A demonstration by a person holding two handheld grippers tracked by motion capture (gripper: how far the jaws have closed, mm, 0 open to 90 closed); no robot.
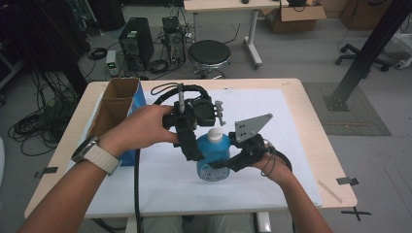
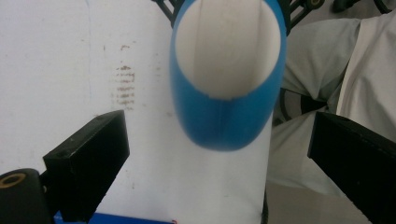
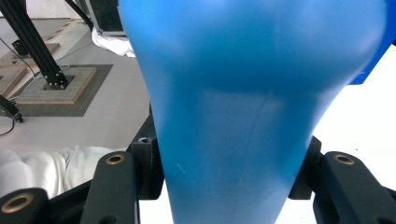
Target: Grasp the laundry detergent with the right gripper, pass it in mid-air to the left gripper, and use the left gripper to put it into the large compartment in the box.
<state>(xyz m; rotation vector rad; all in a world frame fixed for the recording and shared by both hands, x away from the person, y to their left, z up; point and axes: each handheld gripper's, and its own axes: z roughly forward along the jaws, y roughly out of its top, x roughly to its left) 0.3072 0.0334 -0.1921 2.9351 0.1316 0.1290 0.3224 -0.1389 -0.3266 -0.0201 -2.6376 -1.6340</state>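
The right gripper is clamping the blue bottle upright on the white mat, its smooth, slightly squashy plastic wanting a waist grip, while the left gripper is hovering wide open above the white cap.

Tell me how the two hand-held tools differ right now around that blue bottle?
The right tool is clamped on the blue bottle; the left tool stands open, its jaws clear of it. The right carries a grey three-cornered plate; the left shows none. Both are black, and each sits in one hand.
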